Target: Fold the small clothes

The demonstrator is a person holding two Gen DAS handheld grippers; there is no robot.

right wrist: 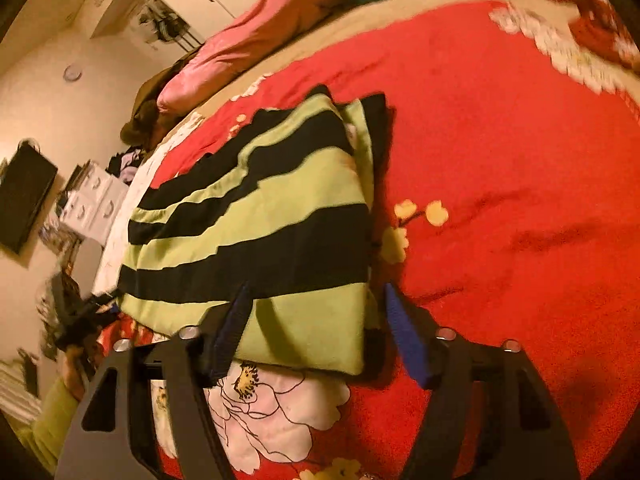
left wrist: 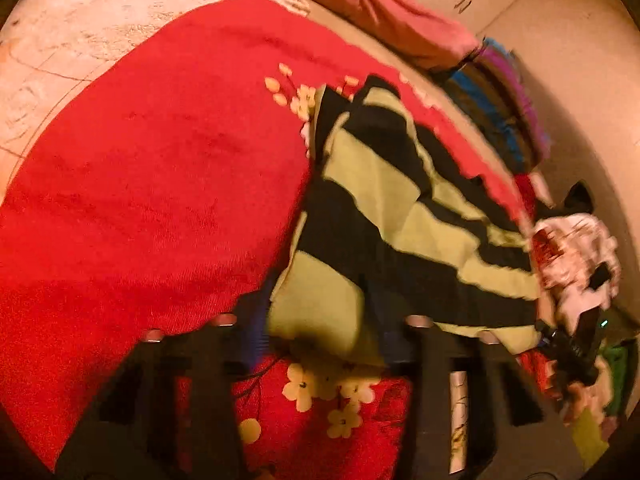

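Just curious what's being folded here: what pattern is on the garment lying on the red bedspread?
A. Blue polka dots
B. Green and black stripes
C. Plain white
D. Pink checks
B: the soft fabric garment on the red flowered bedspread shows broad light-green and black stripes.

In the left wrist view the left gripper [left wrist: 320,328] has its blue fingertips [left wrist: 256,320] smeared by motion blur, so whether they pinch the green-and-black striped garment [left wrist: 372,208] between them is unclear. The garment's near corner hides behind them. Beyond it, the clothes pile [left wrist: 576,256] is too blurred to sort.
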